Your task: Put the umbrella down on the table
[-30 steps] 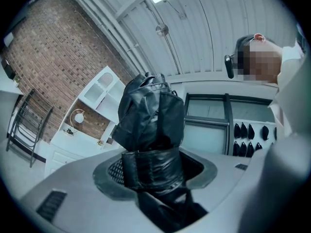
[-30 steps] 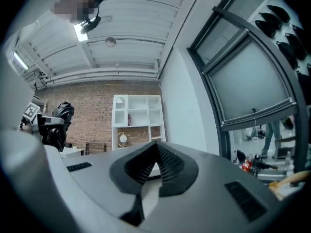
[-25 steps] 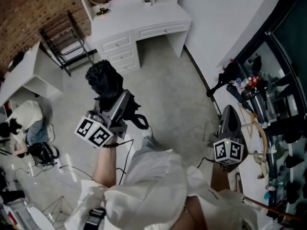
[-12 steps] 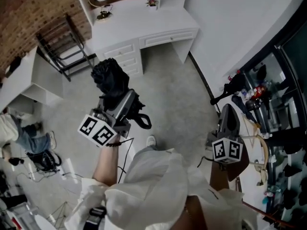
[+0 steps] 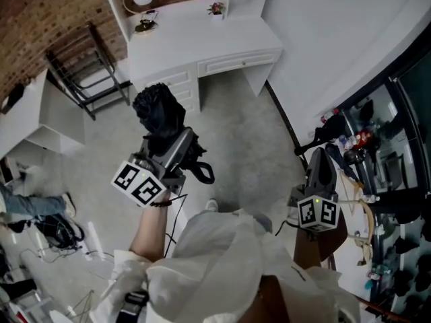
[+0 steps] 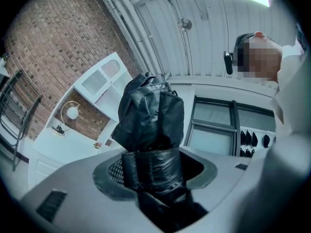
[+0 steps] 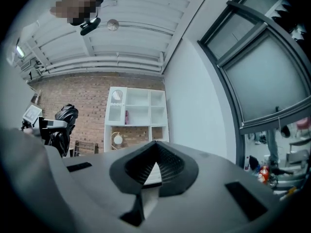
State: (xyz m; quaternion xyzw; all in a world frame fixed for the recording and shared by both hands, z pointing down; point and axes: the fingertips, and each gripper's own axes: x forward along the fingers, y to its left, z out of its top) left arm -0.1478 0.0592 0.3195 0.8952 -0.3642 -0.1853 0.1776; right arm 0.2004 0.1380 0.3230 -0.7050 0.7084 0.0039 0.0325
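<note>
far ahead, well apart: white wooden table with drawers (image 5: pixel 202 39). held up over grey floor (image 5: pixel 236 133), clamped by its strapped middle in left gripper (image 5: pixel 166 143): folded black fabric umbrella (image 6: pixel 150 115). probably light, soft and slippery outside, stiff inside; best gripped at that band. right gripper (image 7: pixel 155 147) closed, empty.

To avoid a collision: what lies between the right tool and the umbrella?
Only bare grey floor separates the right tool and the umbrella, in the head view.
</note>
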